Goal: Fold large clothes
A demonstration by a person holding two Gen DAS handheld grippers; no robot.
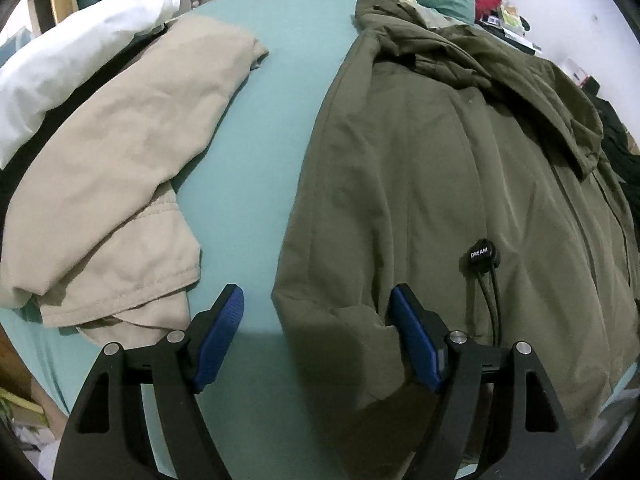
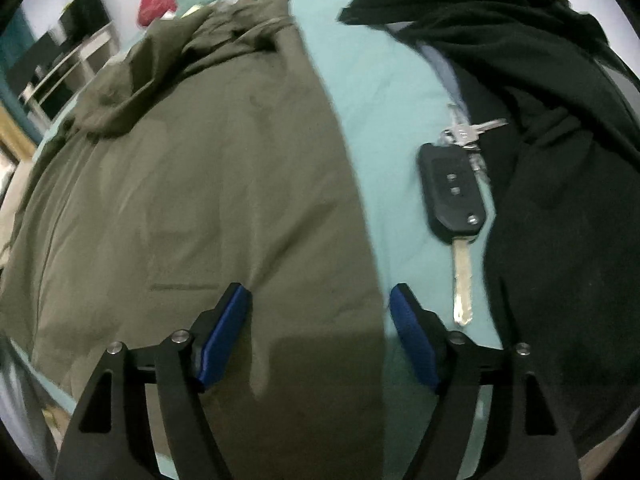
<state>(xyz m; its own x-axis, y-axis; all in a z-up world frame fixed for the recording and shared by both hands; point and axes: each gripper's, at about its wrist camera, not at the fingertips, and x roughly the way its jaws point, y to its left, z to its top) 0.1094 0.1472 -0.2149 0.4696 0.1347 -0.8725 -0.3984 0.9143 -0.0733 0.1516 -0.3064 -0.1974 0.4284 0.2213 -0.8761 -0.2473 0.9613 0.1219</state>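
Black garment [image 2: 560, 160] hides the keyring beside olive jacket [image 1: 440, 180]

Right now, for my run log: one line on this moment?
olive jacket flat on bed | left gripper open | right gripper open | nothing held

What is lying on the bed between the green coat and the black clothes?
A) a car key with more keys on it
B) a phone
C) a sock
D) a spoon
A: in the right wrist view a black car key with its metal blade out and small silver keys attached lies on the teal sheet, between the olive green coat and the black clothes.
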